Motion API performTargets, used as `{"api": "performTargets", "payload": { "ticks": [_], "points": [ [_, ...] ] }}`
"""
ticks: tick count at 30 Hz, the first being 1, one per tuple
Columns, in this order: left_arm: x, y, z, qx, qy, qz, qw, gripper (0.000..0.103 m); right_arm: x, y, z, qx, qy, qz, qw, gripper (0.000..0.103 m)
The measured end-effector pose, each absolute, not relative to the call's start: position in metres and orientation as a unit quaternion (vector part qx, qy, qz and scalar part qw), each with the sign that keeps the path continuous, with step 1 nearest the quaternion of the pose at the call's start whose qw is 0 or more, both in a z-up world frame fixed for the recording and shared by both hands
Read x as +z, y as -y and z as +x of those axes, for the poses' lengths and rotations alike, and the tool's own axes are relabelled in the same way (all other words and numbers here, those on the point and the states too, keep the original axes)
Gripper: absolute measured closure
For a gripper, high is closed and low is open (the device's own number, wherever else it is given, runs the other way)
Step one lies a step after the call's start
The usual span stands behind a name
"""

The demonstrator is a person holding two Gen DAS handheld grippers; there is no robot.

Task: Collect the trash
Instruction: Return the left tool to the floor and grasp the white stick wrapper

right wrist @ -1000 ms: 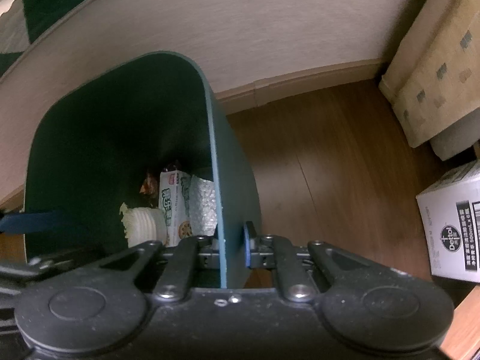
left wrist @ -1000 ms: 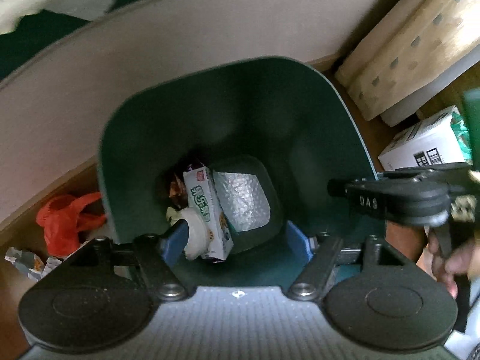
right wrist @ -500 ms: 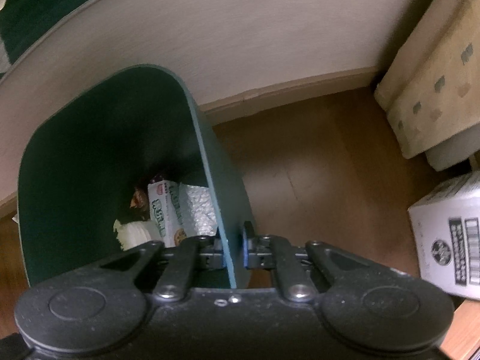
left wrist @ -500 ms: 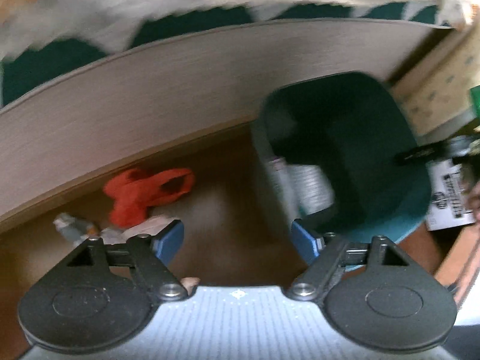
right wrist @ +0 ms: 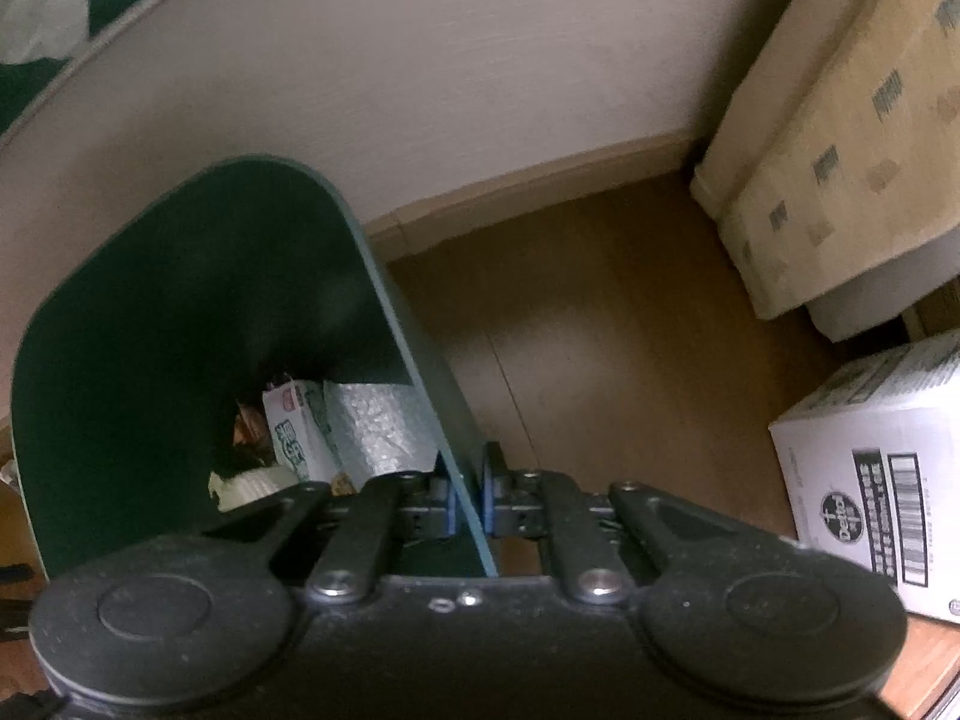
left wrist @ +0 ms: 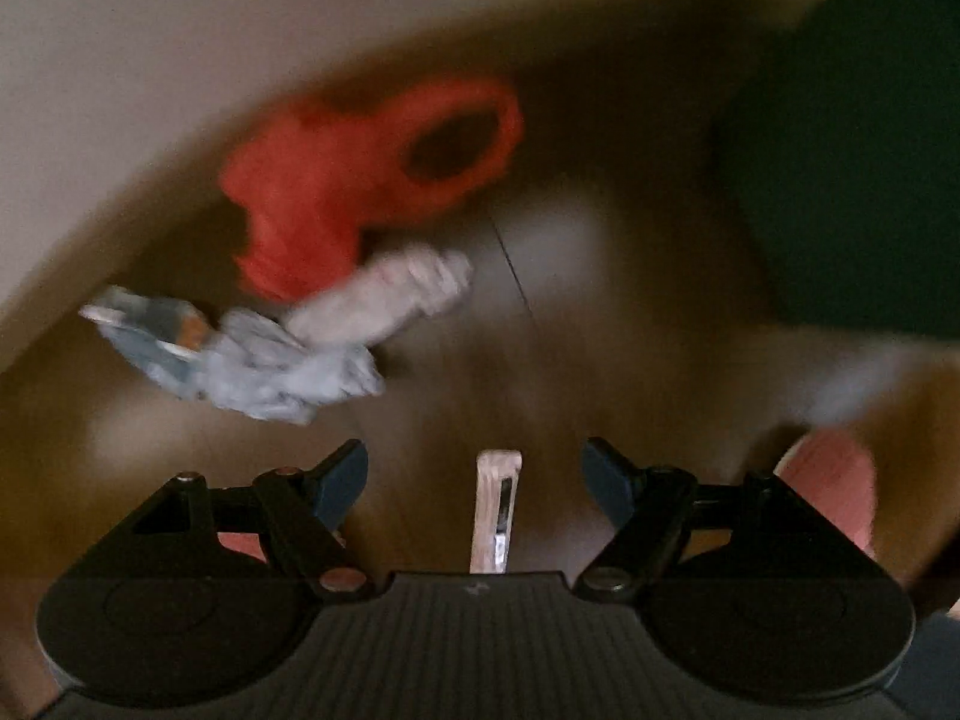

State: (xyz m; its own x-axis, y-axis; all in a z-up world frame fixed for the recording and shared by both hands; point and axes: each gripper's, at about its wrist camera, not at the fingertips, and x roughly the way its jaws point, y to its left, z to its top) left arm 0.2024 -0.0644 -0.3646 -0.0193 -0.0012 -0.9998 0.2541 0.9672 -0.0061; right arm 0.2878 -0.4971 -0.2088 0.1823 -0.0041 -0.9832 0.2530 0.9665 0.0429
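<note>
One dark green bin (right wrist: 198,324) stands upright, mouth up, its right wall clamped by the right gripper (right wrist: 470,501). The left gripper (left wrist: 474,480) hangs spread and empty. At eleven o'clock on the wood floor (left wrist: 600,324) lie one red bag (left wrist: 360,180) and two blurred crumpled wrappers (left wrist: 276,354).

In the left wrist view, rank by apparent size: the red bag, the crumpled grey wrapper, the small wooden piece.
Largest to smallest:
1. red bag
2. crumpled grey wrapper, blurred, so its edge is unsure
3. small wooden piece

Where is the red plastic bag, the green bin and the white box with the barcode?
Crumpled red plastic bag (left wrist: 336,192): left wrist view, its middle.
Dark green plastic bin (right wrist: 180,324): right wrist view, inner wall.
White cardboard box (right wrist: 888,450): right wrist view, printed side.
</note>
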Motion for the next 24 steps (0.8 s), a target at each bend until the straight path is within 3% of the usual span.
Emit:
{"api": "performTargets", "payload": {
  "ticks": [4, 7, 16, 19, 24],
  "points": [
    [-0.423, 0.07, 0.18, -0.123, -0.734, 0.135, 0.654, 0.025, -0.209, 0.503, 0.288, -0.089, -0.641, 0.104, 0.756, 0.097],
    [-0.451, 0.064, 0.171, -0.131, -0.755, 0.116, 0.632, 0.025, -0.206, 0.499, 0.289, -0.092, -0.645, 0.103, 0.751, 0.097],
    [-0.498, 0.055, 0.159, -0.149, -0.77, 0.079, 0.615, 0.026, -0.206, 0.497, 0.294, -0.102, -0.653, 0.097, 0.744, 0.096],
    [-0.504, 0.051, 0.156, -0.145, -0.773, 0.07, 0.614, 0.039, -0.206, 0.497, 0.295, -0.106, -0.653, 0.097, 0.744, 0.096],
    [-0.504, 0.046, 0.15, -0.137, -0.767, 0.067, 0.623, 0.043, -0.205, 0.495, 0.294, -0.108, -0.651, 0.093, 0.745, 0.096]
  ]
}}
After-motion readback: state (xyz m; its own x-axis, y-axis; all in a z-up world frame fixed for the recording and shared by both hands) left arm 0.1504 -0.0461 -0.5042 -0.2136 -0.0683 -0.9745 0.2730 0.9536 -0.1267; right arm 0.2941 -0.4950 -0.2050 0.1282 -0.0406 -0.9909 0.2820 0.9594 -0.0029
